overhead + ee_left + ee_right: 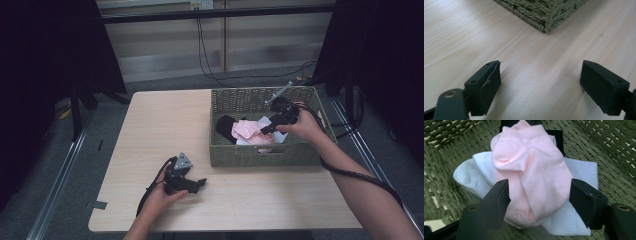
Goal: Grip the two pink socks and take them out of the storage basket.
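We are holding our right tongs (539, 200) spread around a pink sock (531, 175) lying on white socks (581, 195) in the basket (260, 155); our left tongs (540, 85) are resting spread on the surface (536, 62).

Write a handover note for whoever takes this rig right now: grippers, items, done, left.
Left gripper: open, empty, low over the light wooden table, near the woven green basket.
Right gripper: open, jaws either side of the pink sock inside the basket.
White sock and black sock lie beneath the pink one.
Done: nothing lifted out.
Left: probably grasp the pink sock.
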Action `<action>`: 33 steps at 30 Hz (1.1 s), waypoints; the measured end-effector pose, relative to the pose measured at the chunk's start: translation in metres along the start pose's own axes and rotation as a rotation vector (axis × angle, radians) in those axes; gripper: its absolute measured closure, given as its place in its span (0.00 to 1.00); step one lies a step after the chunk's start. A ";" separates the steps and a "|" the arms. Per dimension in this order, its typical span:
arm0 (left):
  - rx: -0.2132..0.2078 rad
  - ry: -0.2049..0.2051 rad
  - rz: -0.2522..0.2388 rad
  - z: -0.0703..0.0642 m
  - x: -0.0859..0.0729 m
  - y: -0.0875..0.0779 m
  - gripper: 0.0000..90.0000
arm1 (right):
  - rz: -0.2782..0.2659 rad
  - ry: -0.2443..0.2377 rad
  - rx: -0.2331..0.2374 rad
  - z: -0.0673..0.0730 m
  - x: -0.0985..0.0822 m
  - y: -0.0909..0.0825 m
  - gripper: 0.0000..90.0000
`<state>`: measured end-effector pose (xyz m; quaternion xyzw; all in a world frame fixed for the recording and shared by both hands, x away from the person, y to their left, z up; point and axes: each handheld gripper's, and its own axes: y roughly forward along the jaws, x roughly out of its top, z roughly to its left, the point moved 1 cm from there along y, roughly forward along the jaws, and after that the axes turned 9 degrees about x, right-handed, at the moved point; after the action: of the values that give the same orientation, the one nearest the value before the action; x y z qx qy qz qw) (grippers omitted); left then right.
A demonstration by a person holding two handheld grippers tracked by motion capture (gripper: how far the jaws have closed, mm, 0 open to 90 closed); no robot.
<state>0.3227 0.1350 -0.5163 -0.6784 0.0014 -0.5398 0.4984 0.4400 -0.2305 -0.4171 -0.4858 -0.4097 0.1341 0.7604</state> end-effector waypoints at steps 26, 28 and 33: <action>0.002 0.008 0.000 0.000 0.000 0.000 0.18 | 0.109 -0.013 0.052 -0.007 0.014 -0.010 0.96; 0.002 0.008 0.000 0.000 0.000 0.000 0.18 | 0.097 -0.019 0.057 -0.005 0.016 -0.020 0.97; 0.001 0.007 0.000 0.000 0.000 0.000 0.18 | 0.070 -0.030 0.061 0.000 0.021 -0.041 0.97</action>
<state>0.3230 0.1353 -0.5160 -0.6761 0.0029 -0.5421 0.4989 0.4452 -0.2377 -0.3719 -0.4743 -0.3994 0.1803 0.7636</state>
